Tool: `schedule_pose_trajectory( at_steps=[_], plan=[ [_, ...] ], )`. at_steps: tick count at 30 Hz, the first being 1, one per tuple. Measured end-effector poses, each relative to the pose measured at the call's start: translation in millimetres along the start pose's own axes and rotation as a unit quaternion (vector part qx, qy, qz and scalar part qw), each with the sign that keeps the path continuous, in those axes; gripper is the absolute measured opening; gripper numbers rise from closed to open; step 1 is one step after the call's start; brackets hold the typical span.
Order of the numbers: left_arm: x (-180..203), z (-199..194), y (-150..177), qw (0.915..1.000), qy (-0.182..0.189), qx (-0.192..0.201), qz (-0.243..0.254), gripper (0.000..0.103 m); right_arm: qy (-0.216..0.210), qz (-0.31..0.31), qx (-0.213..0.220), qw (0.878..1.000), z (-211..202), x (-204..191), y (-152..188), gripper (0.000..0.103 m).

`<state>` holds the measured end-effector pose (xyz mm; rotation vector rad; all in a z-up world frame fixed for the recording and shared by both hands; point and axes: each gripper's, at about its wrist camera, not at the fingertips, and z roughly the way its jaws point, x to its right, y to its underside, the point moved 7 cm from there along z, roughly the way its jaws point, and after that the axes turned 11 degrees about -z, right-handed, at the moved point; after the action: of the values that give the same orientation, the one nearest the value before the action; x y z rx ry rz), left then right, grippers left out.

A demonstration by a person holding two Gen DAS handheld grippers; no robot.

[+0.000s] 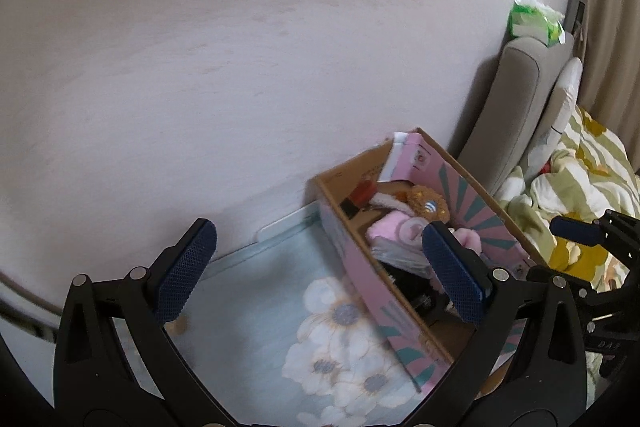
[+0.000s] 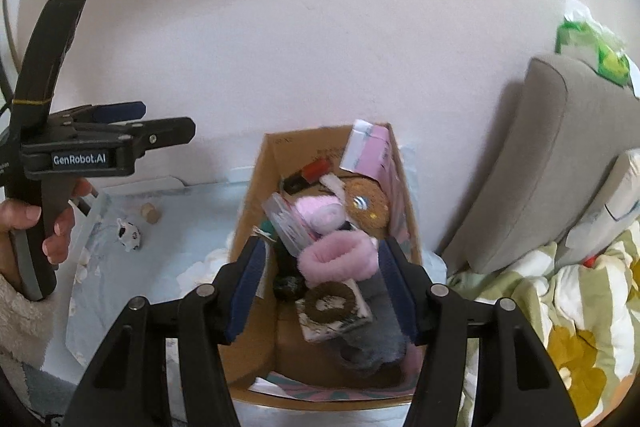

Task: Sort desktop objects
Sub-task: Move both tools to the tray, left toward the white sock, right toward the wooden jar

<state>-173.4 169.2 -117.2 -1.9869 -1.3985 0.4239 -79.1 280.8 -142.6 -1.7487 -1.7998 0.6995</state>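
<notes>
While we look down both wrist cams, here's how it all sits, closest stuff first:

Right gripper (image 2: 320,291): our jaws are spread wide with nothing between the pads; they hang right over the near end of the box.
Left gripper (image 1: 320,271): also wide open and holding nothing, hanging over the flowery mat with the box on its right.
Left hand (image 2: 48,227): we see it in the right cam, wrapped around the gripper's handle.
Cardboard box (image 2: 256,187): sits on the table against the wall, pink pattern outside, top open, packed full.
Inside the box: pink fluffy ring (image 2: 338,257) near the middle, a brown ring on a small patterned block (image 2: 332,311) in front of it, a round tan plush piece (image 2: 368,205) farther back.
Floral mat (image 1: 260,307): pale blue with white flowers, the box resting on it.
Still on the mat: a little black-and-white cow figure (image 2: 129,235) and a small tan block (image 2: 150,213), both left of the box, near each other.
Grey cushion (image 2: 532,163): leaning on the wall to the right, beyond the box.
</notes>
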Motion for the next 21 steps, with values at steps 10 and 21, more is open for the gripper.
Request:
schedule_pose_trajectory(
  at_steps=[10, 21],
  plan=[
    [-81.1, -66.2, -12.8, 0.9966, -0.050, 0.055, -0.035, 0.103, -0.033, -0.070, 0.036, 0.996, -2.3, -56.9, -52.2, 0.055],
    [-180.4, -110.9, 23.7, 0.9890, -0.103, 0.065, -0.084, 0.103, -0.128, -0.147, 0.052, 0.979, 25.9, -145.3, -98.8, 0.055]
  ],
)
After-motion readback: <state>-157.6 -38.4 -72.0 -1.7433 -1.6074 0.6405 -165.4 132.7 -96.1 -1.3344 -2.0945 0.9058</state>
